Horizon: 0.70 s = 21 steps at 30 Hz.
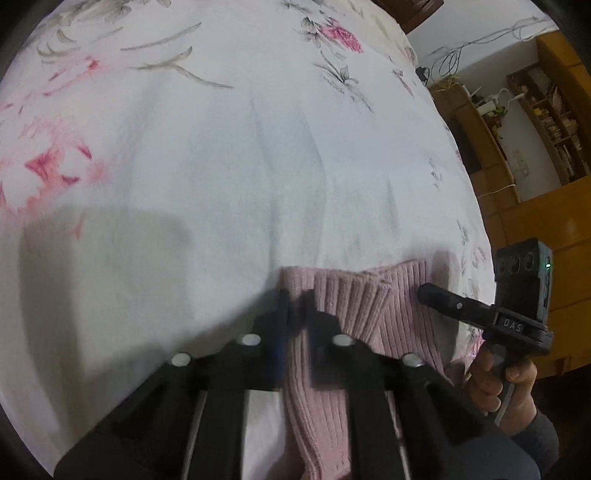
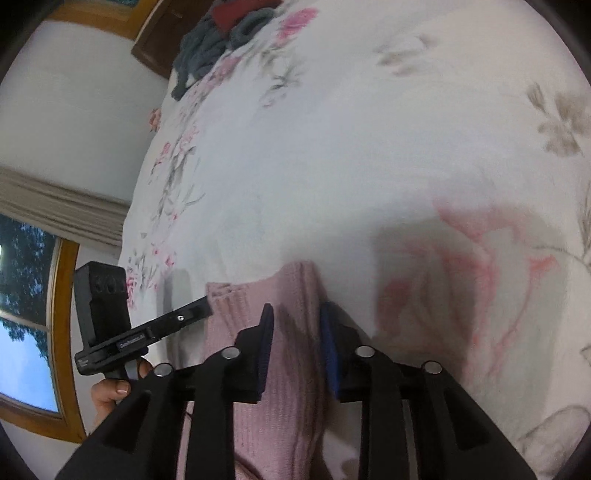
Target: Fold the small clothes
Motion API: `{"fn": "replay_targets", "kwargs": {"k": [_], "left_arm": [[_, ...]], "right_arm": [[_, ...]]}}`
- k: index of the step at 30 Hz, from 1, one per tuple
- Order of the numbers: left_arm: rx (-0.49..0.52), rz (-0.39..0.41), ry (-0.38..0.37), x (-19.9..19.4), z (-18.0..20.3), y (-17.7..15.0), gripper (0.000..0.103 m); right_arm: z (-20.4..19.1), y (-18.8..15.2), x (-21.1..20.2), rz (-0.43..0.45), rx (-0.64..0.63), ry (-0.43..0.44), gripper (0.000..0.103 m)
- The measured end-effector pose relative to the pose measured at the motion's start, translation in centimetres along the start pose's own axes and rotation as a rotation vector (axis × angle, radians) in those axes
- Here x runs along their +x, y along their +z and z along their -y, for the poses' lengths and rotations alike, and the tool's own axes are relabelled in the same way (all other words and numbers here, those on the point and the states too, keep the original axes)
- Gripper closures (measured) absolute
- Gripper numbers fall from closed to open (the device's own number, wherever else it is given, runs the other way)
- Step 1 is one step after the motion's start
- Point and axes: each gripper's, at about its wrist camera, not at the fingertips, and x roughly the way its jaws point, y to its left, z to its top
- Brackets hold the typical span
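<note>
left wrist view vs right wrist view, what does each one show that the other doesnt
Only the left wrist view shows the wooden bookshelves and wall cables. Only the right wrist view shows the window, the curtain and a pile of dark clothes at the far edge. Both show the pink ribbed knit garment on the floral bedsheet, with a hand-held gripper at each side of it.

Counted on the bed (image 1: 221,166): one pink ribbed knit garment (image 1: 369,302). Counted also two grippers, the left gripper (image 1: 295,306) and the right gripper (image 2: 295,317), each with two fingers. Seen one hand (image 1: 495,384) under the right gripper, and one hand (image 2: 110,395) under the left gripper. Noted one pile of dark clothes (image 2: 218,40) at the far end of the bed, one window (image 2: 26,325), one wooden shelf unit (image 1: 546,122).
</note>
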Motion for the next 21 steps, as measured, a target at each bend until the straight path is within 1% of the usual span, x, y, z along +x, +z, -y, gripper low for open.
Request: {"fn": "replay_targets", "kwargs": {"k": [2, 5, 8, 9, 11, 13, 15, 16, 18, 19, 20, 21], "left_arm": [[-0.001, 0.041, -0.041, -1.4, 0.9, 0.1, 0.098], [0.035, 0.108, -0.110, -5.6, 2.8, -0.8, 0.099], [0.078, 0.140, -0.145, -10.2, 4.6, -2.8, 0.099], [0.099, 0.145, -0.152, -11.7, 5.4, -3.8, 0.099], [0.138, 0.153, -0.162, -13.9, 6.7, -5.6, 0.099], [0.195, 0.147, -0.147, -16.0, 8.3, -8.6, 0.099], [0.240, 0.140, -0.128, -16.9, 9.2, -11.3, 0.099], [0.262, 0.127, -0.116, -17.2, 9.6, -13.2, 0.099], [0.273, 0.075, -0.103, -16.9, 9.5, -17.0, 0.099], [0.276, 0.042, -0.066, -16.5, 9.1, -18.7, 0.099], [0.263, 0.010, -0.028, -15.8, 8.5, -20.1, 0.098], [0.238, -0.017, -0.008, -15.2, 7.8, -20.9, 0.098]], "right_arm": [[-1.0, -0.3, -1.1, 0.020, -0.027, 0.002, 0.091], [-3.4, -1.6, -4.2, 0.048, -0.084, 0.031, 0.092], [-5.5, -3.3, -7.2, 0.071, -0.113, 0.074, 0.093], [-6.3, -4.1, -8.3, 0.078, -0.135, 0.076, 0.093], [-8.1, -6.3, -10.5, 0.090, -0.179, 0.092, 0.093], [-9.4, -9.0, -12.1, 0.093, -0.227, 0.088, 0.093], [-10.2, -12.0, -13.3, 0.087, -0.267, 0.070, 0.093], [-10.5, -14.0, -13.7, 0.088, -0.296, 0.051, 0.093], [-10.2, -16.9, -13.7, 0.066, -0.308, 0.031, 0.093], [-9.9, -18.7, -13.3, 0.044, -0.317, 0.008, 0.092], [-9.2, -20.1, -12.6, 0.017, -0.310, -0.007, 0.089], [-8.6, -21.0, -12.1, -0.010, -0.290, -0.016, 0.085]]}}
